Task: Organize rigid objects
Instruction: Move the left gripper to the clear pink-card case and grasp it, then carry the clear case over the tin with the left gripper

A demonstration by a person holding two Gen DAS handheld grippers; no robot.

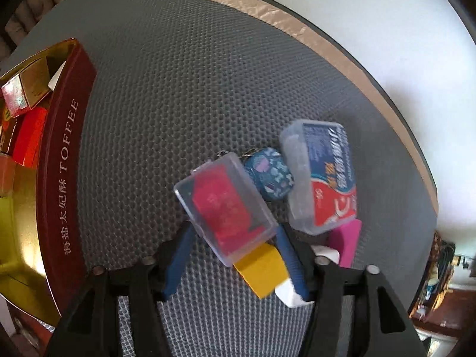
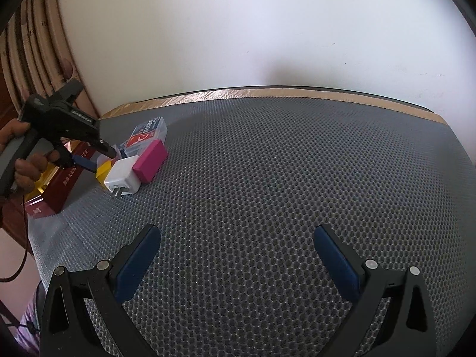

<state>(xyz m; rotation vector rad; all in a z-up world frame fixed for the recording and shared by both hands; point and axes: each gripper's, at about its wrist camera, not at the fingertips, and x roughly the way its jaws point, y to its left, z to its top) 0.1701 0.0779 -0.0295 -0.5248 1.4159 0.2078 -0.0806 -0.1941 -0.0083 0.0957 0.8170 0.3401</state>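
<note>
A: While the clear case with the red insert (image 1: 226, 208) is being framed between the blue pads, is it being gripped yet?

B: No grip is being shown. The left gripper (image 1: 235, 255) is being held nearly straight down over the pile with its jaws apart, and the case is lying between and just ahead of them, resting partly on the yellow block (image 1: 261, 270). Contact with the pads cannot be told.

A: What is being crowded around it?

B: The round patterned piece (image 1: 269, 175) is being touched by its far corner, the clear box with the blue and red label (image 1: 324, 175) is lying just beyond, and the white charger (image 2: 123, 177) and pink block (image 2: 150, 160) are sitting beside the yellow one. The red toffee tin (image 1: 68, 160), partly filled already, is standing well to the left on the grey surface (image 1: 184, 74).

A: What is being risked?

B: Probably the yellow block being caught along with the case, or the slick tilted case being squeezed out sideways and neighbours being scattered.

A: And the right gripper (image 2: 238, 255)?

B: It is being held wide open over bare mat, with nothing between its jaws. The tin's contents are being cut off by the frame edge, and blur is hiding the case's lower end.
</note>
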